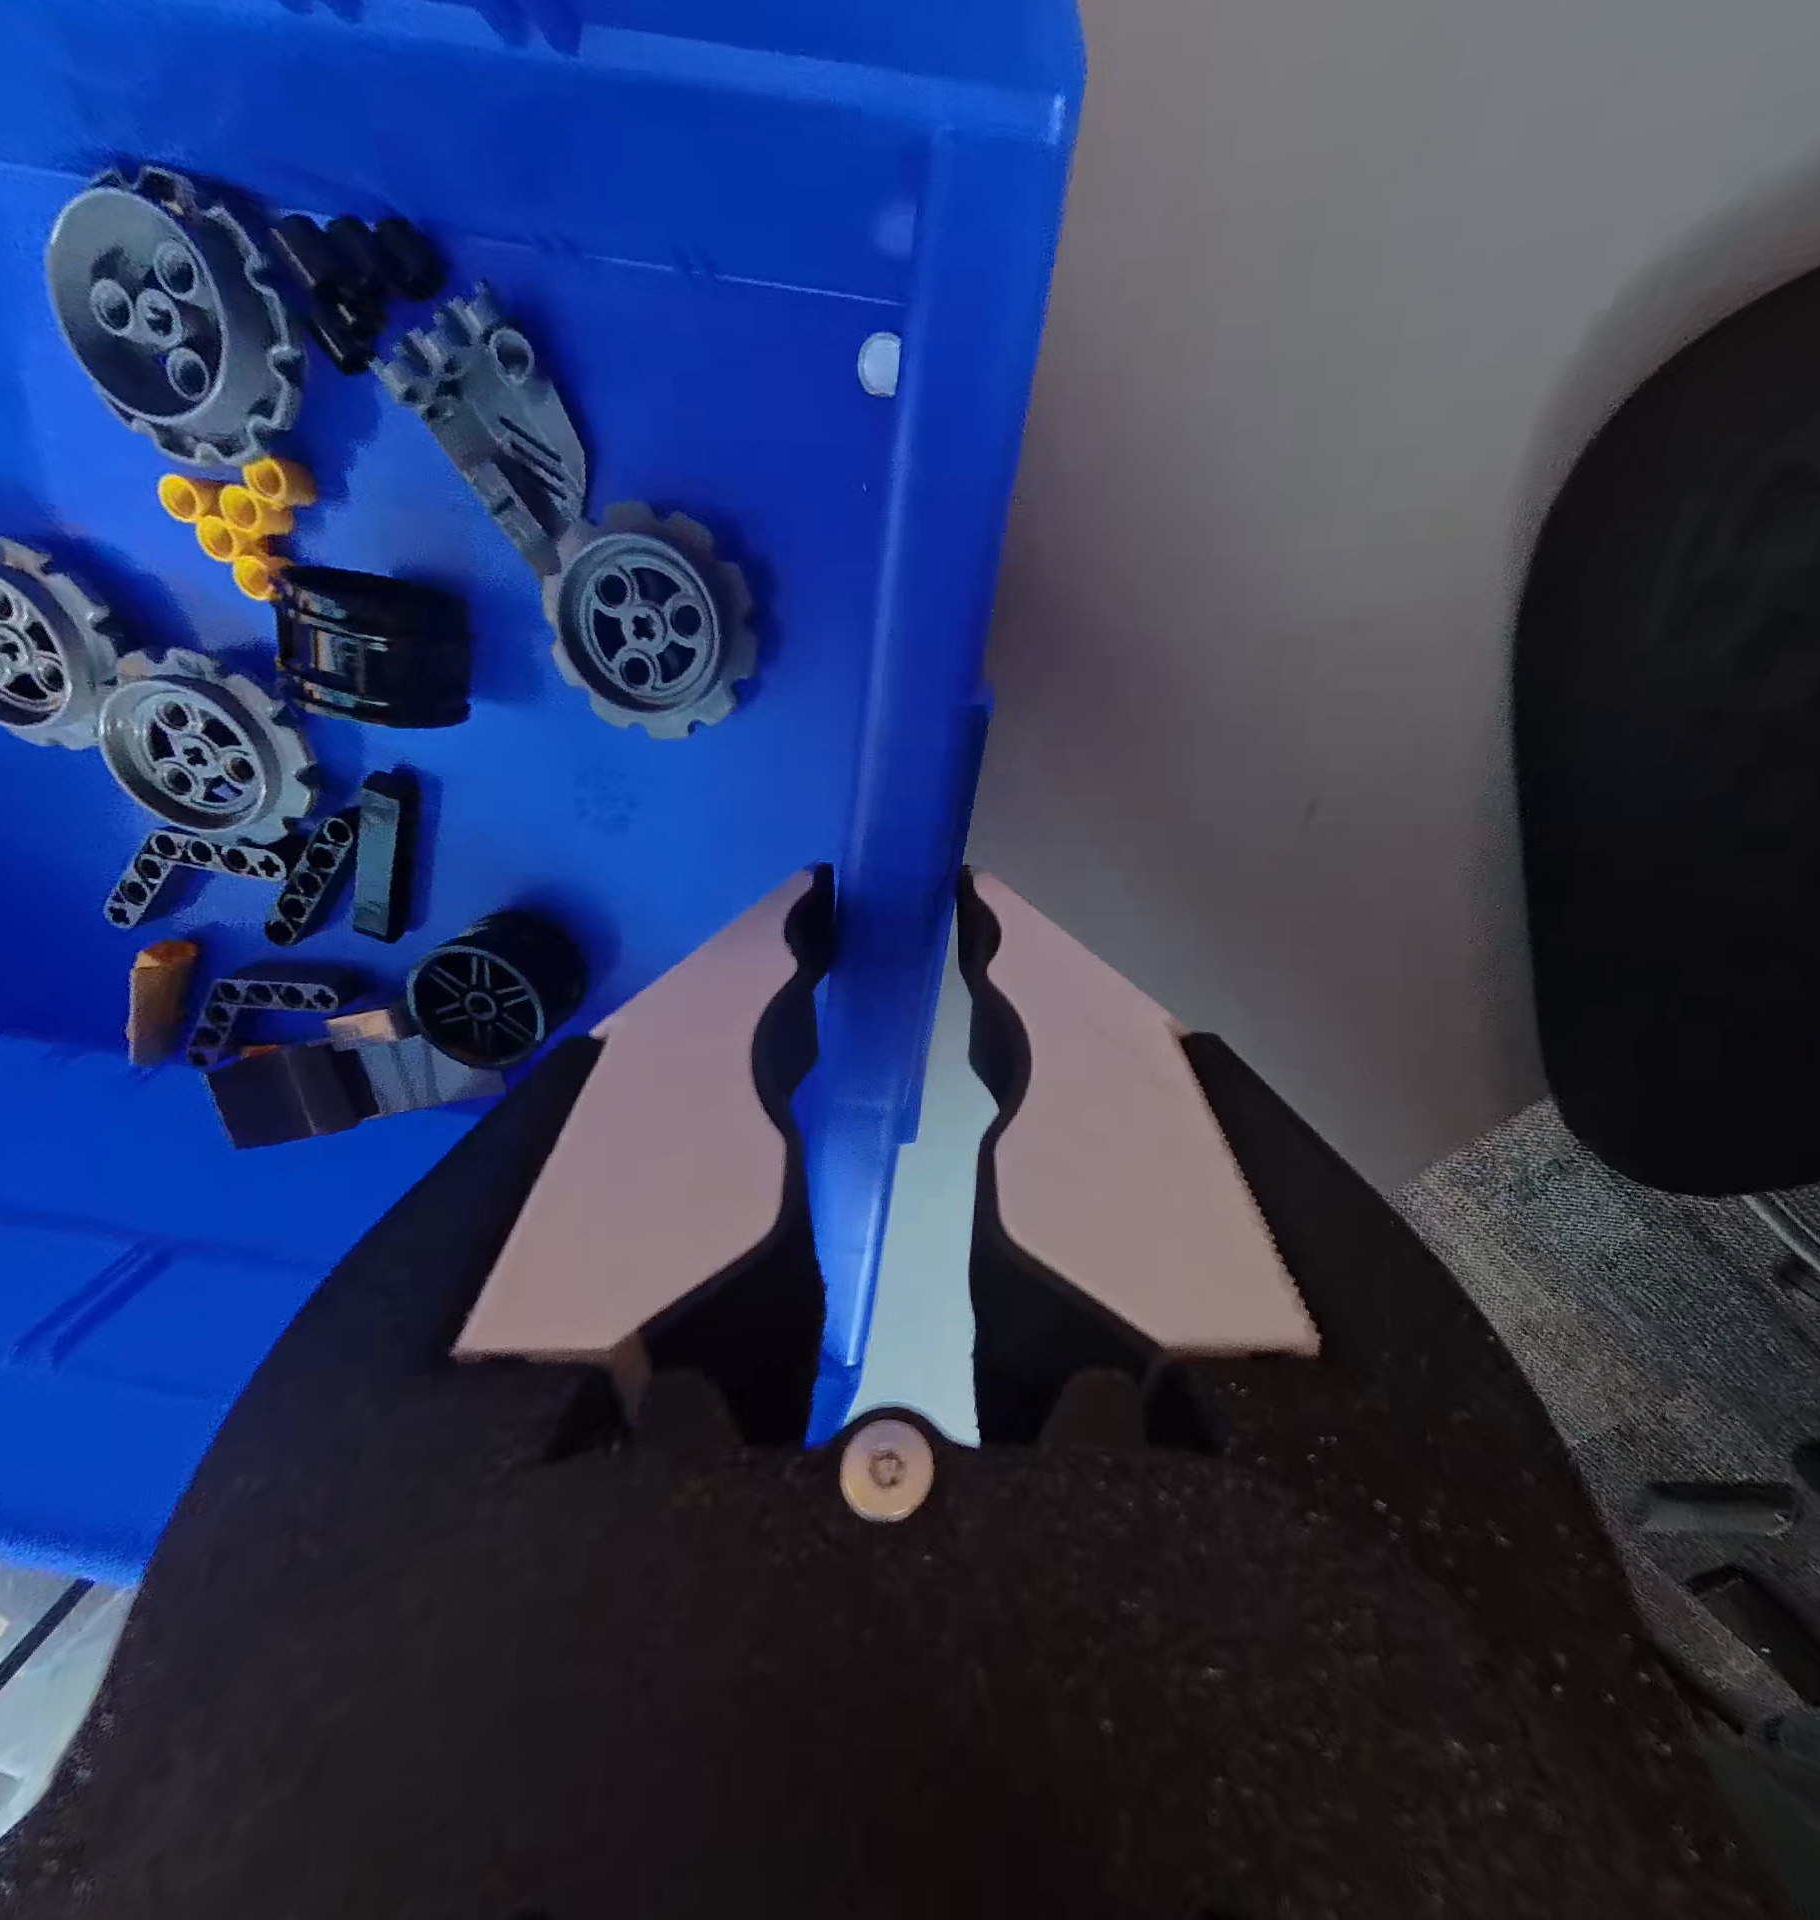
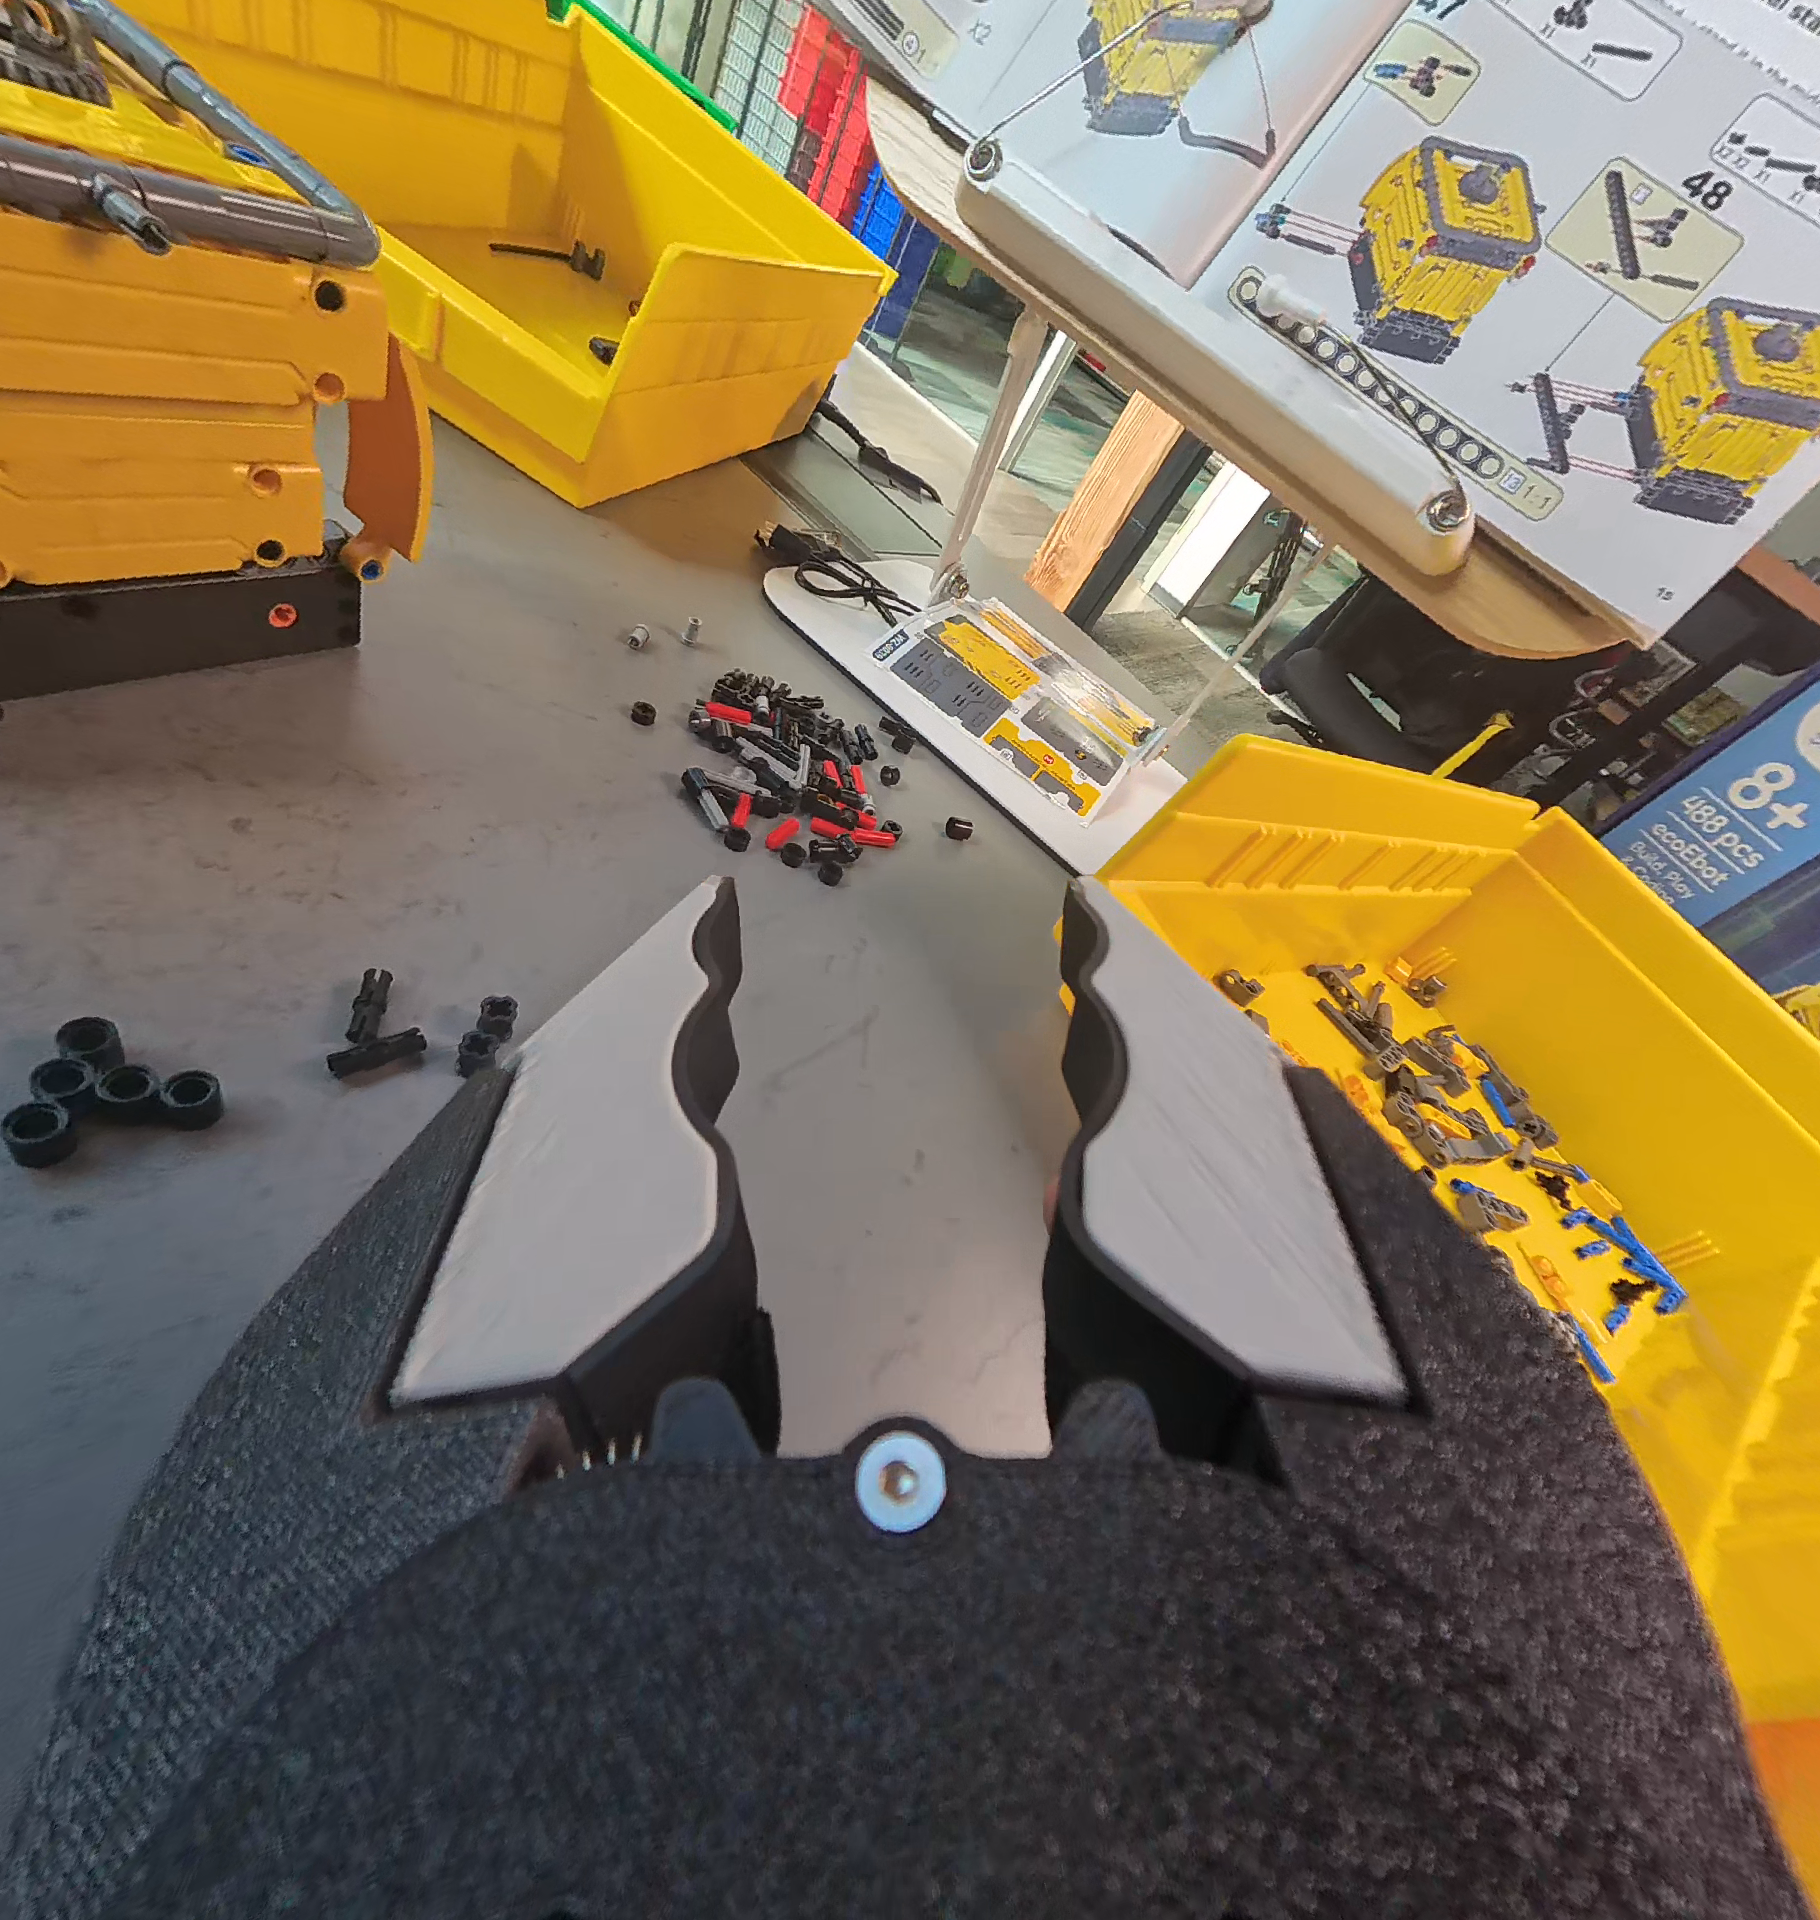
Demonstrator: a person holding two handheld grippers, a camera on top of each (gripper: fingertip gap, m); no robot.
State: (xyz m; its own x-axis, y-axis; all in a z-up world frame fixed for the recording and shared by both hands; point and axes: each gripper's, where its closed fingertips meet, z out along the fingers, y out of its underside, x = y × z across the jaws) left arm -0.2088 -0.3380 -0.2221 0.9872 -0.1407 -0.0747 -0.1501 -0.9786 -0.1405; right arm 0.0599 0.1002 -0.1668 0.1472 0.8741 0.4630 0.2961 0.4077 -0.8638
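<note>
Fingers of the left gripper (image 1: 893,883) close narrowly on the side wall of a blue plastic bin (image 1: 677,187), one finger inside the bin and one outside, clamping the wall's edge. Inside the bin lie grey toothed wheels (image 1: 651,621), a cluster of small yellow connectors (image 1: 239,520), a black tyre (image 1: 371,646), a black spoked wheel (image 1: 480,1006) and short grey perforated beams (image 1: 308,881). Outside the wall, a pale surface and a dark rounded shape (image 1: 1706,779) are visible.

Fingers of the right gripper (image 2: 898,899) stand wide apart and empty above a grey table (image 2: 262,831). Just beside the right finger sits a yellow bin (image 2: 1664,1091) holding small grey and blue pieces (image 2: 1488,1132). Ahead lies a loose pile of black and red pins (image 2: 802,774); to the left, five black rings (image 2: 106,1091). A yellow brick-built model (image 2: 147,395) stands at the far left, another yellow bin (image 2: 657,312) behind it, and an instruction sheet (image 2: 1508,260) rests on a stand at upper right.
</note>
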